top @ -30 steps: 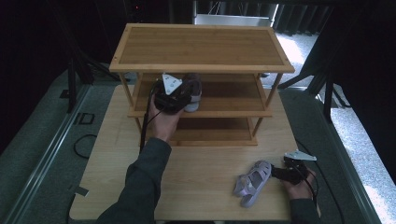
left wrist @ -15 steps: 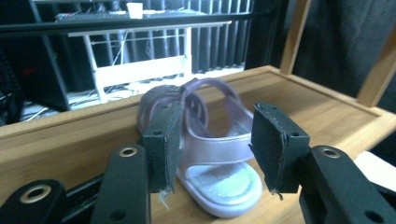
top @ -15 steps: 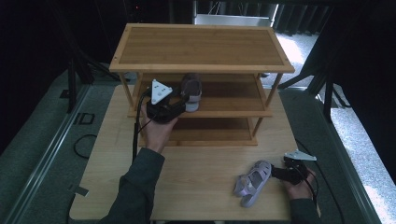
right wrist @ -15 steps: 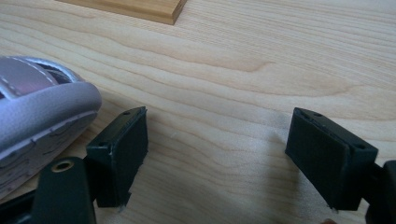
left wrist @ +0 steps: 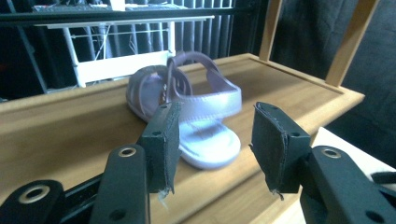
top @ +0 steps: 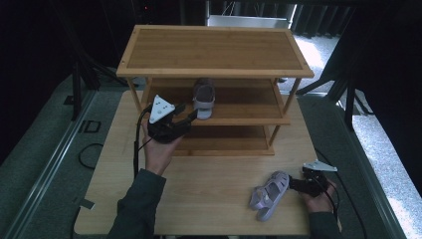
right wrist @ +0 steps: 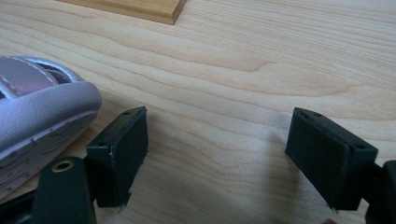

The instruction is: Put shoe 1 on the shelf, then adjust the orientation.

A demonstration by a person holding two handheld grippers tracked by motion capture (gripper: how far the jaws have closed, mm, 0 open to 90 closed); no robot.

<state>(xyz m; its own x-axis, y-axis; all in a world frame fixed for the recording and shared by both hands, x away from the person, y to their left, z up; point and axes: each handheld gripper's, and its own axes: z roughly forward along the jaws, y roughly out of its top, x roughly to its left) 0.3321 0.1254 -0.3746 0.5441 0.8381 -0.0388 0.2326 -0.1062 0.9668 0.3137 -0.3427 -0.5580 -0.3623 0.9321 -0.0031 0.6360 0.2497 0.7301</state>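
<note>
High view: one sandal (top: 203, 98) stands on the rack's (top: 214, 73) middle shelf near its front edge, the left gripper (top: 185, 116) just beside it, jaws spread and lately widening with nothing between; the second sandal (top: 269, 193) lies near the table's (top: 199, 194) front right corner. Left gripper view: shelf sandal (left wrist: 187, 119) beyond the pads, so draw straight back without snagging its strap. Right gripper view: right gripper (right wrist: 215, 154) spread and empty, second sandal (right wrist: 39, 121) touching the left pad's outer side; recentre before closing.

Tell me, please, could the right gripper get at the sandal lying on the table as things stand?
Probably yes: the right gripper lies open right beside the sandal on the table, with nothing between them in the right gripper view.
</note>
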